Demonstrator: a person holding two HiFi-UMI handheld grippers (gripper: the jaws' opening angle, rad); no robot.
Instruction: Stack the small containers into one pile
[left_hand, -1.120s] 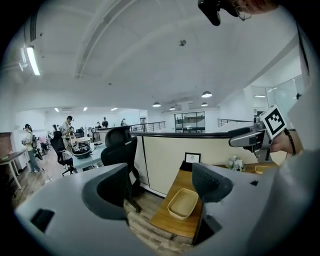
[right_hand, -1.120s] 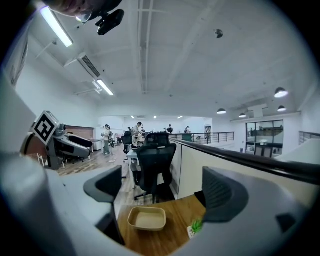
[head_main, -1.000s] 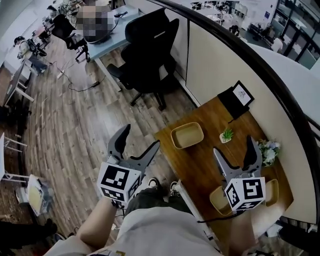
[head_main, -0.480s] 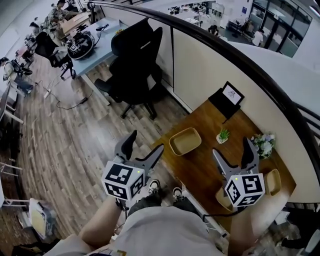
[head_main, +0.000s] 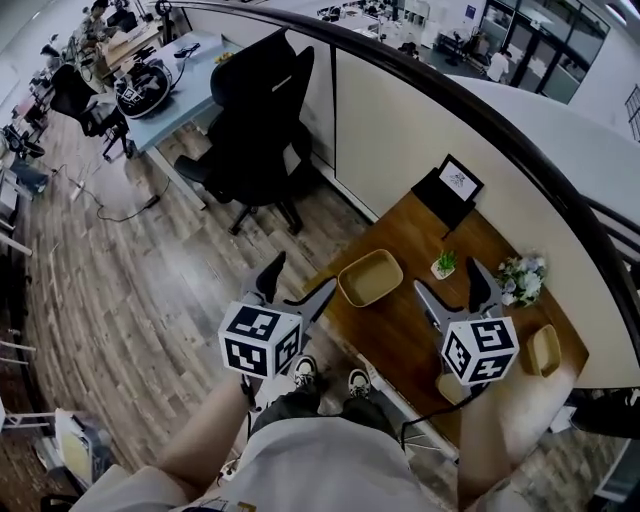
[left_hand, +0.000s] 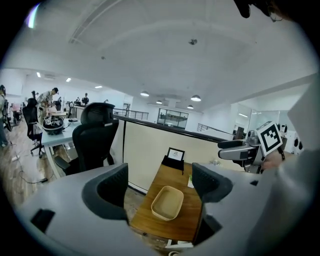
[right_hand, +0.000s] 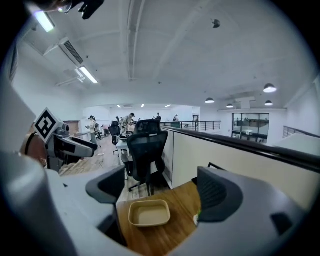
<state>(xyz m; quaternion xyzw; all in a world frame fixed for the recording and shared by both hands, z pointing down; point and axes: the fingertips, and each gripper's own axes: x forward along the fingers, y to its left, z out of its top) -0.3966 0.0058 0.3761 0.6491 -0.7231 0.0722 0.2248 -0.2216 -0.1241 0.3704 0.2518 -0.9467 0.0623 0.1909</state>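
Observation:
A tan, empty small container (head_main: 370, 278) sits at the near left end of the wooden table (head_main: 400, 330). A second container (head_main: 545, 350) lies at the right end. A third (head_main: 450, 386) shows partly from under my right gripper's marker cube. My left gripper (head_main: 298, 280) hangs open over the floor just left of the table's corner, with nothing between its fingers. My right gripper (head_main: 450, 285) is held above the table's middle; its jaws are wide and closing, with nothing between them. Both gripper views look down at the first container (left_hand: 167, 202) (right_hand: 149, 213) from well above.
A small potted plant (head_main: 443, 265), a flower pot (head_main: 522, 280) and a black framed stand (head_main: 455, 185) are on the table along the cream partition wall (head_main: 400, 130). A black office chair (head_main: 260, 110) stands on the wood floor beyond the table's left end.
Both grippers have shifted a little forward and closer together toward the table's left end. The right jaws look slightly narrower. Nothing has been picked up.

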